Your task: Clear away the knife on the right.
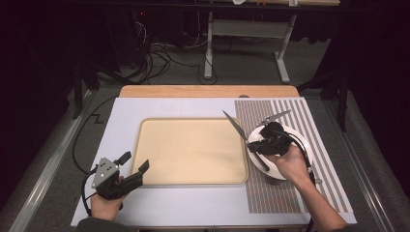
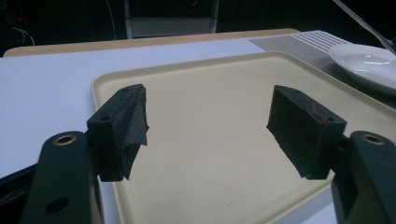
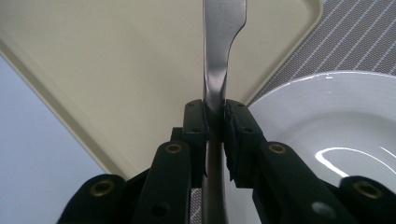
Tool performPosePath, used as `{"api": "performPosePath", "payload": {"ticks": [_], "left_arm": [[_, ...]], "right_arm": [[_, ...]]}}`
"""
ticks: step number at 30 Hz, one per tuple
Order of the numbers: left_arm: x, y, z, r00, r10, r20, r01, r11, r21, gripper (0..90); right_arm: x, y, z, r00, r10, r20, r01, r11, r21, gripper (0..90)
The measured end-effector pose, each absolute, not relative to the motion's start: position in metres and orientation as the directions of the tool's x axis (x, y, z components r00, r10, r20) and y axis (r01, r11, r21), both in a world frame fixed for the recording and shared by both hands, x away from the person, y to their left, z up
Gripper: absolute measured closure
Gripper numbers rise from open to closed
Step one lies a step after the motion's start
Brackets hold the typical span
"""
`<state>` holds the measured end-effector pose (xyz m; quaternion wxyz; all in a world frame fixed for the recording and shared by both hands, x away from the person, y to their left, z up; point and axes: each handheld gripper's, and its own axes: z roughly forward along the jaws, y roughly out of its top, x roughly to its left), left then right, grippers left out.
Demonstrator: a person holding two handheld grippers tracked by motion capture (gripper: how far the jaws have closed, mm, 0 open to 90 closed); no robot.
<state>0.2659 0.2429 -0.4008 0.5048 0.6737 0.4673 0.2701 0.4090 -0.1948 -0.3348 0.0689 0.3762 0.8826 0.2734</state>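
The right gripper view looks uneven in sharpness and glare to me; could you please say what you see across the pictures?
Right gripper view: the round white plate carries curved glare streaks, and the metal knife blurs near the lens. Left gripper view: the near jaws look soft. High view: dark surroundings, evenly lit table.

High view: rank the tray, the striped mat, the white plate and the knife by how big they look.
1. Tray, largest.
2. Striped mat, though a hand and the plate cover part of it.
3. White plate, mostly hidden under the right gripper.
4. Knife, thinnest, held in that gripper.
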Motion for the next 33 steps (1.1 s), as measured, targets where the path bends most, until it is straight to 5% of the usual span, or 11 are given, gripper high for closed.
{"api": "performPosePath", "payload": {"ticks": [33], "left_arm": [[0.265,0.243,-0.400,0.412,0.905,-0.101,0.347,-0.053,0.936,29.4]], "right_arm": [[0.407,-0.145,-0.353,-0.754,0.648,0.112,0.603,0.613,0.511,80.5]]}}
